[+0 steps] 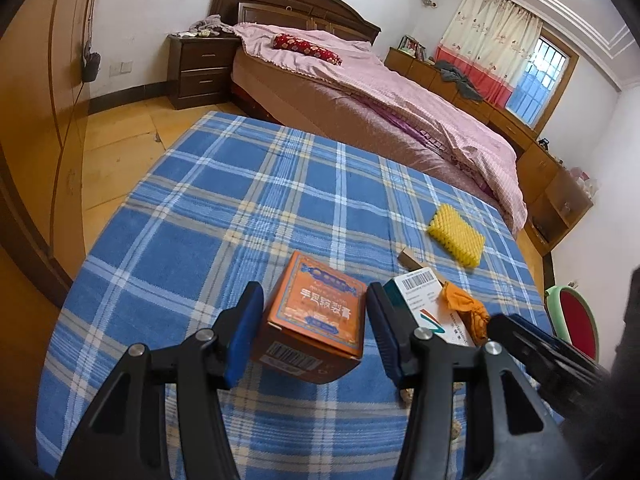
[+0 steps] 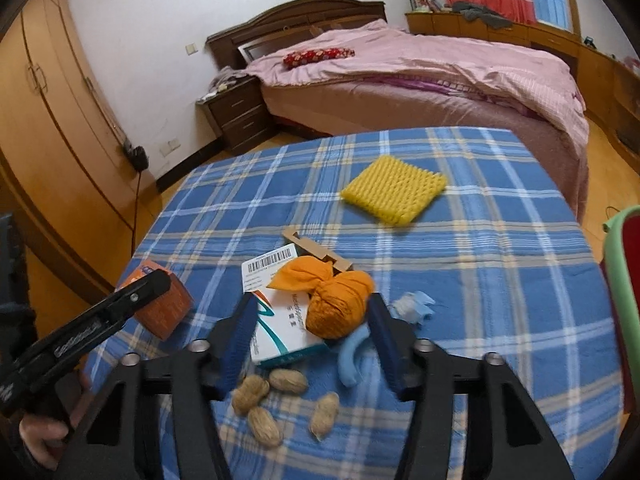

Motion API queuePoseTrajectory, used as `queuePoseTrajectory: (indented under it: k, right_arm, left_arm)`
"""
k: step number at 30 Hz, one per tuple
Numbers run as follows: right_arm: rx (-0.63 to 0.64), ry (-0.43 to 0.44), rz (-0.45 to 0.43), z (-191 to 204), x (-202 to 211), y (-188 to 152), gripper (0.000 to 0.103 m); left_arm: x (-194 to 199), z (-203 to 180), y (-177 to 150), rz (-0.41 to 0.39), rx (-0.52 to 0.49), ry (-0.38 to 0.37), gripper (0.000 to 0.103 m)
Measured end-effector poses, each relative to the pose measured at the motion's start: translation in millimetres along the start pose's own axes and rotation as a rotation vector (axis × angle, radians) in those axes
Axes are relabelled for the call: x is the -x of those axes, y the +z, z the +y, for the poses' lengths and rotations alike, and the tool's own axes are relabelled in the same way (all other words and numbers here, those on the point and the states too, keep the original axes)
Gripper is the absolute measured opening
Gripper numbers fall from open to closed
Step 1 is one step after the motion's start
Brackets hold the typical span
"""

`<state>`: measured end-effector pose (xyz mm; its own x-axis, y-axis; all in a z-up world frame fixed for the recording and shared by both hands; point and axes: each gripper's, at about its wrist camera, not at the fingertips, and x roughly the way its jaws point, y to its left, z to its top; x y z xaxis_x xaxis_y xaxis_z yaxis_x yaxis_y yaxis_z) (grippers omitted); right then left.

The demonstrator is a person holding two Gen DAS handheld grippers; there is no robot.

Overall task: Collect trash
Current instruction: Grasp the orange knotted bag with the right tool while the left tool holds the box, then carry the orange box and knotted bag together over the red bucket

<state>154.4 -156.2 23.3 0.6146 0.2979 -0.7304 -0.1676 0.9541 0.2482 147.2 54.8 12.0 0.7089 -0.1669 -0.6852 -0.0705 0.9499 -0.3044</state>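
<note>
An orange carton [image 1: 314,320] sits on the blue plaid cloth [image 1: 200,208], between the open fingers of my left gripper [image 1: 314,332]; the left pad is close to its side, the right pad stands a little off. It also shows in the right wrist view [image 2: 162,308]. My right gripper [image 2: 310,344] is open, its fingers on either side of an orange cloth bundle [image 2: 334,304] that rests on a white and teal box [image 2: 280,320]. Several peanuts [image 2: 272,404], a blue foam piece [image 2: 352,356] and crumpled blue-white paper [image 2: 414,304] lie near it.
A yellow foam net [image 2: 394,190] lies farther back on the cloth, with a cardboard strip [image 2: 316,252] in front of it. A pink bed [image 2: 440,76] and nightstand [image 2: 240,116] stand behind. A green and red chair [image 2: 624,280] is at the right edge.
</note>
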Motion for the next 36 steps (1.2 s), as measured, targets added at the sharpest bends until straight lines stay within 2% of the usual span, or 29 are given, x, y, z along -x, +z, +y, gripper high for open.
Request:
queuePoseTrajectory:
  k: [3,7,9,17,24,36]
  right_arm:
    - [-0.015,-0.024,0.025,-2,-12,0,0.05]
    - [-0.046,-0.042,0.06,-11,-23,-1,0.038]
    - [-0.065,-0.041,0.074,-16,-26,-3,0.035]
    - [-0.074,-0.049,0.051,-18,-22,-4,0.023]
    - [-0.074,-0.016,-0.015,-16,2,-1,0.022]
    - [-0.099,0.015,-0.134,-21,67,-10,0.022]
  left_arm:
    - [-1,0,0,-0.002,-0.005,-0.006,0.053]
    - [-3,1,1,0.001,-0.002,-0.025,0.053]
    - [-4,1,1,0.002,0.001,-0.035,0.053]
    - [-7,-5,-1,0.015,-0.026,-0.077,0.053]
    - [-2,-10,-2,0.008,-0.03,-0.081,0.053]
    - [35,-28,-1,-0.049,-0.046,-0.108,0.053]
